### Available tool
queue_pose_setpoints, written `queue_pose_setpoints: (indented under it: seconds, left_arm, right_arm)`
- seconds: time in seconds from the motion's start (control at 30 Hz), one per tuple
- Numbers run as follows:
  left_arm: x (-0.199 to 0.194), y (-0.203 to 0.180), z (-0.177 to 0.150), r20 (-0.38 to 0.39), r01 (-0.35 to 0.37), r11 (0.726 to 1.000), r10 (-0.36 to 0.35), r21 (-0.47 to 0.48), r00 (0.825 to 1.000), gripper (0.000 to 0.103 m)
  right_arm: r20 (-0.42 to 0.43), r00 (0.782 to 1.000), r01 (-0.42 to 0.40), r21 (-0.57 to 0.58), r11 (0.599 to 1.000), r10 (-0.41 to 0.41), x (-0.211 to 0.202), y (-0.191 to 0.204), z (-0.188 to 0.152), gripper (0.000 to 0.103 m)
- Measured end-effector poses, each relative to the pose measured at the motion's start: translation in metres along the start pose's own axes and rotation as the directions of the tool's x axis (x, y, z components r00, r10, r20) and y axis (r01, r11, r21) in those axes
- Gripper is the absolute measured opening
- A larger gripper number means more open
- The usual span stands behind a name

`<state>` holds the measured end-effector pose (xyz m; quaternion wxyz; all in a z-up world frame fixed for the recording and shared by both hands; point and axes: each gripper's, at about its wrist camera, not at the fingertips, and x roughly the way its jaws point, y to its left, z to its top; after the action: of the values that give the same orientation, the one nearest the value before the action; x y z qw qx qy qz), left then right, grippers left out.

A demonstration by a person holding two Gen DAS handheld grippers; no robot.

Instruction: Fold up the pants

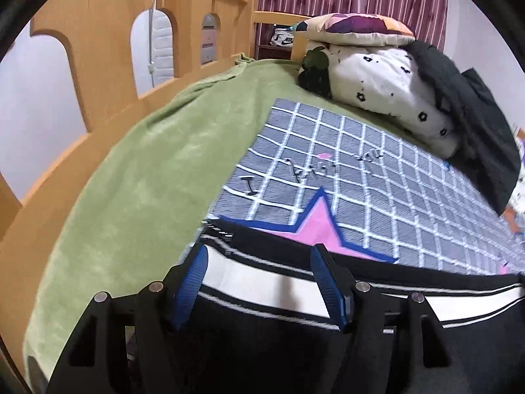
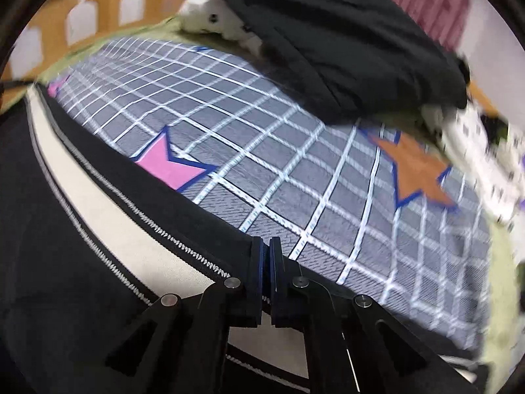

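The black pants (image 1: 262, 344) with a wide white side stripe lie along the near edge of a grey checked blanket (image 1: 361, 170) on the bed. My left gripper (image 1: 259, 256) is open, its blue-padded fingers (image 1: 193, 282) standing above the stripe with nothing between them. In the right wrist view the pants (image 2: 65, 246) run from the left down to my right gripper (image 2: 265, 246), which is shut on the pants' black edge and holds it above the blanket (image 2: 295, 170).
A green sheet (image 1: 147, 180) covers the bed inside a wooden rail (image 1: 98, 49). A white spotted quilt (image 1: 377, 75), a pillow (image 1: 354, 28) and a black garment (image 2: 344, 39) are piled at the far side. Pink (image 1: 315, 226) and orange (image 2: 420, 170) stars mark the blanket.
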<state>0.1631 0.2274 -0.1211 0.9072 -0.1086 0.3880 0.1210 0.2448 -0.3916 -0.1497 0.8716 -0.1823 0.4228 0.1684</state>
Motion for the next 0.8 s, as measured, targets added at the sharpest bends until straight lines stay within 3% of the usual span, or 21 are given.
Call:
queue_pose_setpoints:
  seconds: [0.13,0.23,0.3,0.37,0.43,0.5,0.53,0.67,0.8]
  left_arm:
    - [-0.007,-0.01,0.001,0.009,0.035,0.999,-0.035,-0.004,0.999,0.063]
    - [-0.014,-0.016,-0.002,0.025,0.063,0.998,-0.064,0.022,0.998,0.065]
    - [-0.005,-0.016,-0.009,0.007,0.055,0.998,-0.055,0.037,0.998,0.068]
    - [0.02,-0.013,-0.02,-0.057,0.014,0.999,-0.012,0.034,0.998,0.068]
    - [0.04,-0.007,-0.027,-0.106,0.014,1.0,-0.014,0.008,0.994,0.067]
    - [0.035,-0.008,-0.023,-0.093,0.01,1.0,-0.01,0.002,0.996,0.068]
    - [0.031,-0.009,-0.02,-0.099,-0.002,1.0,0.001,-0.006,0.995,0.068]
    - [0.009,-0.007,-0.015,-0.108,-0.036,0.999,0.035,-0.003,0.994,0.068]
    - [-0.038,0.004,-0.017,-0.073,-0.018,0.999,0.016,-0.032,0.997,0.067]
  right_arm:
    - [0.003,0.999,0.049,0.079,0.996,-0.05,0.002,0.002,0.007,0.005]
    - [0.059,0.993,0.09,0.152,0.984,-0.1,-0.031,-0.002,0.01,0.009]
    - [0.09,0.983,0.138,0.197,0.971,-0.159,-0.05,-0.011,0.002,0.026]
    - [0.055,0.981,0.168,0.235,0.957,-0.185,-0.046,-0.021,-0.01,0.026]
    - [-0.082,0.978,0.207,0.265,0.942,-0.192,-0.014,-0.032,-0.026,0.026]
    - [-0.041,0.973,0.228,0.283,0.932,-0.225,-0.017,-0.028,-0.028,0.026]
    - [-0.061,0.969,0.248,0.295,0.923,-0.241,-0.019,-0.026,-0.024,0.026]
    - [-0.039,0.981,0.186,0.43,0.884,-0.188,-0.041,-0.022,-0.013,0.027]
    - [-0.018,0.981,0.182,0.458,0.87,-0.195,-0.078,0.001,0.002,0.045]
